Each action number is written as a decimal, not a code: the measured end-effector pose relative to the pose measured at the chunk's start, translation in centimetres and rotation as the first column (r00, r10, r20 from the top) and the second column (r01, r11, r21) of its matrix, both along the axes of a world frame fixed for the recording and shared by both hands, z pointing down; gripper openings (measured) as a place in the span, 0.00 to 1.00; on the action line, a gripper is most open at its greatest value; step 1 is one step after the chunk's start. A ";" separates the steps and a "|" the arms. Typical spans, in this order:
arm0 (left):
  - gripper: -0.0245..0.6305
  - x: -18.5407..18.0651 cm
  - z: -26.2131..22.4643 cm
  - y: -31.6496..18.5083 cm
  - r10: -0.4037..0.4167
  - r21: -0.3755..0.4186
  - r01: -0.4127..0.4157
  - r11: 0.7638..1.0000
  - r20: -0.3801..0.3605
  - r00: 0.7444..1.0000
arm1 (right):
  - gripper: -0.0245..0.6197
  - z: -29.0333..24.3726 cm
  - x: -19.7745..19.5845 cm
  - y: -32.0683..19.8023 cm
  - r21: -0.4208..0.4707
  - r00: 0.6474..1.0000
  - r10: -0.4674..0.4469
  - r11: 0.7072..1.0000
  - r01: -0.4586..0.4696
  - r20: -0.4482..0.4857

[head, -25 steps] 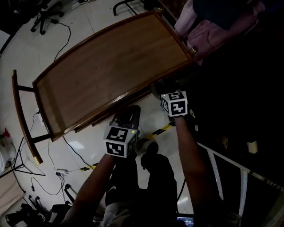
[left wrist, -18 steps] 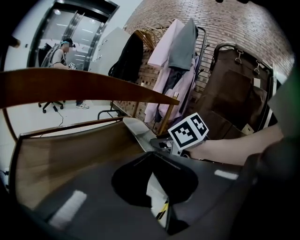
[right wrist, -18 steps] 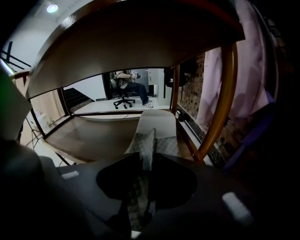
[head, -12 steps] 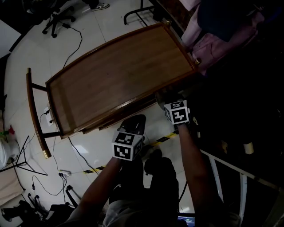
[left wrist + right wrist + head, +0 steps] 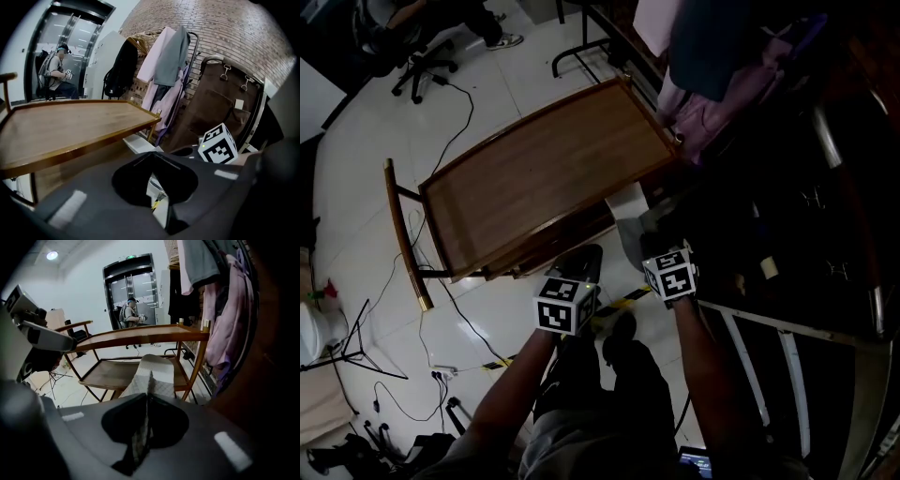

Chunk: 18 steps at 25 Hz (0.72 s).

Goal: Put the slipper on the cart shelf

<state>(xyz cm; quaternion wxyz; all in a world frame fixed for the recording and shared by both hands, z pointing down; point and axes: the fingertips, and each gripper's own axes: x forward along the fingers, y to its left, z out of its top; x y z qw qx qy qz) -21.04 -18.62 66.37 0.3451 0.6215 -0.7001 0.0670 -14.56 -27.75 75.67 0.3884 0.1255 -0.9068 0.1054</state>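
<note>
The right gripper (image 5: pixel 147 397) clamps the white quilted fabric slipper (image 5: pixel 154 371) near the brown wooden cart (image 5: pixel 140 337). Placement on a shelf remains. The left gripper (image 5: pixel 151 155) is closed and empty.

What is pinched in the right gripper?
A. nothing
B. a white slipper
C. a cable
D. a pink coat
B: in the right gripper view, the right gripper has its jaws closed on the slipper, whose white quilted body sticks out ahead of them.
</note>
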 end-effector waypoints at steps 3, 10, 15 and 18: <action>0.05 1.2 -2.3 0.9 0.009 0.003 -0.009 1.000 0.007 1.000 | 0.05 -2.3 2.3 1.8 -0.009 1.000 0.006 1.000 -0.006 0.007; 0.05 3.9 -8.8 1.3 0.083 0.060 -0.085 0.995 0.033 0.996 | 0.05 -8.8 6.8 5.8 -0.021 0.996 0.075 0.997 -0.075 0.039; 0.05 5.4 -12.5 3.0 0.157 0.092 -0.160 0.983 0.036 0.987 | 0.05 -13.5 8.7 8.8 0.016 0.990 0.123 0.992 -0.124 0.070; 0.05 6.0 -14.7 4.2 0.205 0.117 -0.208 0.971 0.037 0.978 | 0.05 -16.8 9.7 10.4 0.056 0.980 0.171 0.982 -0.178 0.104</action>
